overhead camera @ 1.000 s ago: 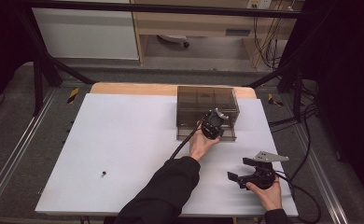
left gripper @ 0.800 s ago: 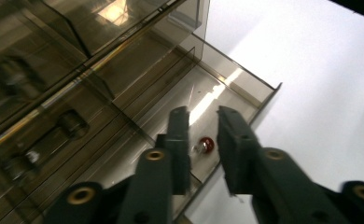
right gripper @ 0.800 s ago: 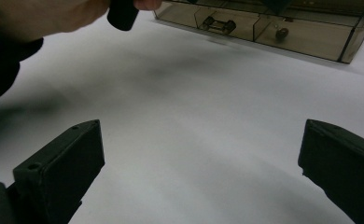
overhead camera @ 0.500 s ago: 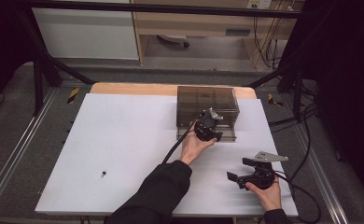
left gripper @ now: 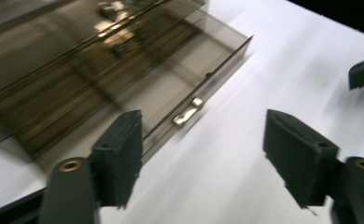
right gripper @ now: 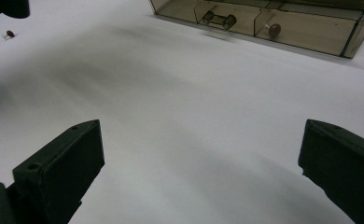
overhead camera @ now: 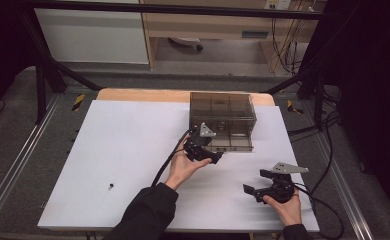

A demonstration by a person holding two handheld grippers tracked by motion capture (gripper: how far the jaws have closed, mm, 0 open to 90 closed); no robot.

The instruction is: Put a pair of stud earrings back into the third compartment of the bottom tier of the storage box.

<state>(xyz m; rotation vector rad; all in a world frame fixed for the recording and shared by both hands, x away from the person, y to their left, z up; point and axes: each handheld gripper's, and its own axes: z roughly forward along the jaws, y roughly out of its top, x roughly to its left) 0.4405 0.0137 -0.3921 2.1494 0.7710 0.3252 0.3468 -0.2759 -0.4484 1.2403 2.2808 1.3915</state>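
Table surface (overhead camera: 133,150): showing plain white.
Drawer box (overhead camera: 223,107): showing smoky translucent brown.
Drawer handle (left gripper: 188,111): gleaming silver.
Gripper jaws: appearing matte black.
Sleeve (overhead camera: 145,215): showing black.

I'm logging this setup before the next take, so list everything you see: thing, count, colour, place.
drawer box: one, smoky clear plastic, far right of centre on the table, bottom drawer pulled out
drawer handle: one, silver metal, on the open drawer's front
small round item: one, dark reddish, inside the open drawer
tiny object: one, dark, alone near the table's left front
table: one, white top, wooden far edge
left gripper: one, black, open, just in front of the drawer
right gripper: one, black, open, near the table's right front
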